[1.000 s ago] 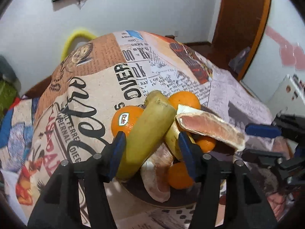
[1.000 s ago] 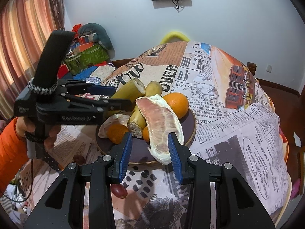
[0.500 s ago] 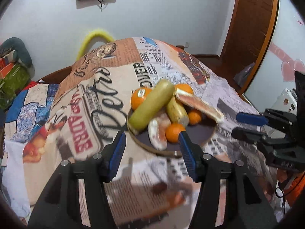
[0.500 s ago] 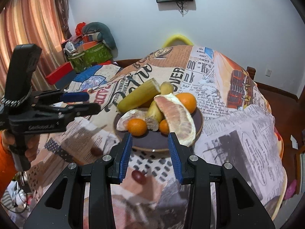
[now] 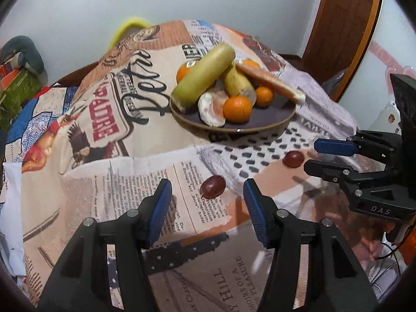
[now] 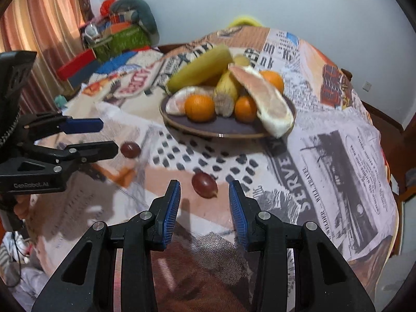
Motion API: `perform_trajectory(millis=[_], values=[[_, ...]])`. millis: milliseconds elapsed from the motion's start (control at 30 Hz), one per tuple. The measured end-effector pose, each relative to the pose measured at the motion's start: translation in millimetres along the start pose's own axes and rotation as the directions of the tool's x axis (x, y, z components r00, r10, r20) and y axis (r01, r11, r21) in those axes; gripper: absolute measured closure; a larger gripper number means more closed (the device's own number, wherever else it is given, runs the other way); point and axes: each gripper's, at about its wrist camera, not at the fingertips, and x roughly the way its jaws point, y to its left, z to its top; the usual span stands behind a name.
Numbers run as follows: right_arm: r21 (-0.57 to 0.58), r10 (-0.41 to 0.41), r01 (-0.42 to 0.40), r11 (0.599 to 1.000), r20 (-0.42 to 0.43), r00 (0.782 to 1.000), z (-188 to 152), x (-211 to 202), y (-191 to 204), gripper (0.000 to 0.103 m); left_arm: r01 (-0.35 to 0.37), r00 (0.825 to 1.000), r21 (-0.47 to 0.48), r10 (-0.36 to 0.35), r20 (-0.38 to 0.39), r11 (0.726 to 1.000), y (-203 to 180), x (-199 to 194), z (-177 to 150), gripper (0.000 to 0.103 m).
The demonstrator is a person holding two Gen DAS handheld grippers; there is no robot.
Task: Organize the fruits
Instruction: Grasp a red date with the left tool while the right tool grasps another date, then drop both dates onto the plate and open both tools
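Nearest, left hand-held gripper (image 5: 206,195) with blue pads apart, nothing clamped, hanging just above a dark red grape (image 5: 213,186) lying on the newspaper-print cloth (image 5: 109,182) covering the tabletop. Right hand-held gripper (image 6: 204,197) likewise apart and empty, narrower gap than the left, poised over a second red grape (image 6: 205,184) on the same cloth. Both grapes loose on the cloth, near each other, short of the plate and not touching it.

Farther back, a dark round plate (image 5: 260,124) piled with fruit: a small orange (image 5: 238,109) at the front, a peeled pomelo segment (image 5: 212,109) just beside it, another small orange (image 5: 264,96) behind. Two yellow-green banana-like pieces, the longer one (image 5: 205,75) leaning across the pile, the shorter one (image 5: 238,84) beside it. A pink pomelo wedge (image 6: 265,104) resting tilted over the plate's rim, a larger orange (image 6: 273,80) at the back.

Beyond the tabletop, a white wall, a wooden door frame (image 5: 345,39), striped curtains (image 6: 41,26).
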Motion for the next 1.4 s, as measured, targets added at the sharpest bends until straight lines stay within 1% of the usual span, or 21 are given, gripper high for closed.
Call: perform_trajectory(millis=[100,167,200,333,367,400,433,467,533,567,667,700,867,1067,1167,1300,1400], values=[[0.015,0.0,0.0,1.0,-0.021,1.0,-2,7,-4,0.067,0.01,1.0,-0.01,-0.01,-0.014,1.0,3,9,-2,0.048],[0.033,0.02,-0.019,0.999,-0.025,0.999,-2,10,-7,0.067,0.024,0.999,-0.013,-0.025,-0.02,1.0,3,14,-2,0.056],[0.034,0.024,-0.023,0.999,-0.025,0.999,-2,11,-7,0.067,0.031,0.999,-0.013,-0.031,-0.024,0.999,3,15,-3,0.058],[0.012,0.045,-0.045,0.999,-0.036,0.998,0,17,0,0.067,0.052,0.998,-0.018,-0.053,-0.043,0.998,2,25,-6,0.071],[0.004,0.041,-0.041,0.999,-0.037,0.998,1,18,1,0.067,0.049,0.998,-0.017,-0.049,-0.039,0.999,2,26,-6,0.072],[-0.001,0.036,-0.037,0.999,-0.036,0.999,2,19,3,0.068,0.047,0.998,-0.014,-0.047,-0.037,0.999,1,27,-6,0.072],[-0.006,0.035,-0.036,0.999,-0.037,0.999,1,20,4,0.071,0.05,0.998,-0.015,-0.05,-0.034,0.999,0,27,-6,0.075],[-0.01,0.036,-0.037,0.999,-0.039,0.999,1,20,4,0.075,0.056,0.998,-0.017,-0.056,-0.034,0.998,1,27,-6,0.08],[-0.01,0.032,-0.032,0.999,-0.034,0.999,1,20,4,0.078,0.051,0.998,-0.018,-0.052,-0.034,0.999,0,27,-6,0.082],[-0.006,0.031,-0.031,0.999,-0.033,0.999,1,20,3,0.082,0.048,0.998,-0.02,-0.049,-0.032,0.999,0,27,-6,0.083],[0.014,0.037,-0.037,0.999,-0.03,0.999,1,19,-1,0.083,0.033,0.999,-0.019,-0.034,-0.026,0.999,-3,24,-7,0.083],[0.019,0.028,-0.027,0.999,-0.024,0.999,0,17,-2,0.083,0.033,0.999,-0.018,-0.033,-0.023,0.999,-3,23,-7,0.083],[0.024,0.035,-0.036,0.999,0.005,0.999,2,7,-3,0.083,0.04,0.999,-0.001,-0.04,0.003,0.999,-9,13,-2,0.083],[0.04,0.048,-0.051,0.998,0.068,0.997,13,-10,-6,0.083,0.056,0.996,0.006,-0.056,0.071,0.998,-17,-2,15,0.083],[0.037,0.04,-0.044,0.998,0.102,0.994,21,-17,-7,0.083,0.076,0.992,0.005,-0.076,0.1,0.997,-20,-5,25,0.083],[0.035,0.03,-0.035,0.999,0.127,0.991,30,-19,-9,0.082,0.082,0.989,0.012,-0.083,0.125,0.997,-24,-2,38,0.083],[0.031,0.014,-0.018,0.999,0.132,0.991,37,-13,-13,0.082,0.098,0.987,0.011,-0.098,0.127,0.995,-26,5,46,0.083]])
